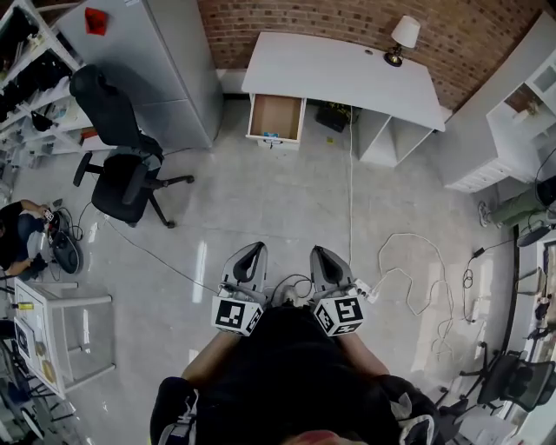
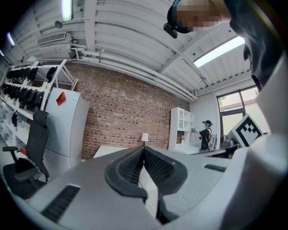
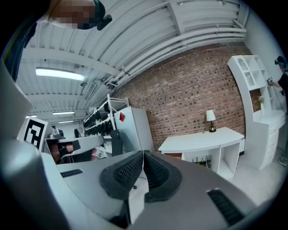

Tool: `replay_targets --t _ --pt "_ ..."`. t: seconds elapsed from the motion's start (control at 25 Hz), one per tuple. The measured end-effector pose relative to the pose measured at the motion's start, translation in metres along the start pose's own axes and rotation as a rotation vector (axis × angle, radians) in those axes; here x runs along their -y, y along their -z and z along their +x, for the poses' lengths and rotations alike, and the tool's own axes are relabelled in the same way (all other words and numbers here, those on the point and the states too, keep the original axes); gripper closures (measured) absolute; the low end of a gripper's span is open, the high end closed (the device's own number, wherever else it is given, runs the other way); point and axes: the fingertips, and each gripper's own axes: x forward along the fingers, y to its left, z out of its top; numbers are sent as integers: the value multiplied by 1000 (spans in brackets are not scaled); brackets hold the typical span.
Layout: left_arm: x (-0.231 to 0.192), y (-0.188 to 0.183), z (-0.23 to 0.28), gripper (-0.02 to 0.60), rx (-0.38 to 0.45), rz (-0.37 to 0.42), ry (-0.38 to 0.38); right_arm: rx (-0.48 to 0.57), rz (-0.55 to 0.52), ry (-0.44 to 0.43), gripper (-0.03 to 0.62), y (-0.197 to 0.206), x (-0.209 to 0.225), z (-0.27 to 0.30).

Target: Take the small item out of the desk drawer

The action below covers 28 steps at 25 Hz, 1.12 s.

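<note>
Head view: left gripper (image 1: 254,254) and right gripper (image 1: 320,255) held close to the body, both pairs of jaws pressed together with nothing between. Far ahead of the jaws, white worktop (image 1: 339,74) against brick wall (image 1: 347,22), drawer (image 1: 275,117) pulled open beneath, small item (image 1: 270,136), bluish, at its front edge. Between jaws and drawer, bare grey floor (image 1: 287,200) crossed by a cable (image 1: 351,191); loose white cord (image 1: 404,234) off right of the right jaws. Likely trouble: snagging a foot there, or arriving with jaws closed and knocking the item deeper.

Left gripper view: jaws together, empty; lamp (image 2: 144,137) straight beyond the tips, office chair (image 2: 33,148) far left.

Right gripper view: jaws together, empty; worktop ahead and right, shelving (image 3: 96,117) left.
</note>
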Motion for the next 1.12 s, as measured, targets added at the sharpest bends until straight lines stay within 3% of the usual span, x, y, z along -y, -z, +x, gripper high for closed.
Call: replay_targets --t 0.32,0.52,0.76,1.12 --pt "21 16 22 572 -25 -10 -22 -8 -8 -35 565 4 33 12" --pt "4 25 61 572 -40 -38 -21 -27 3 -17 563 5 58 42" --pt "-43 27 130 572 -42 -51 -12 -46 -11 1 565 -6 88 109" --pt "-147 10 254 572 -74 -76 16 -77 -28 33 565 -41 128 258"
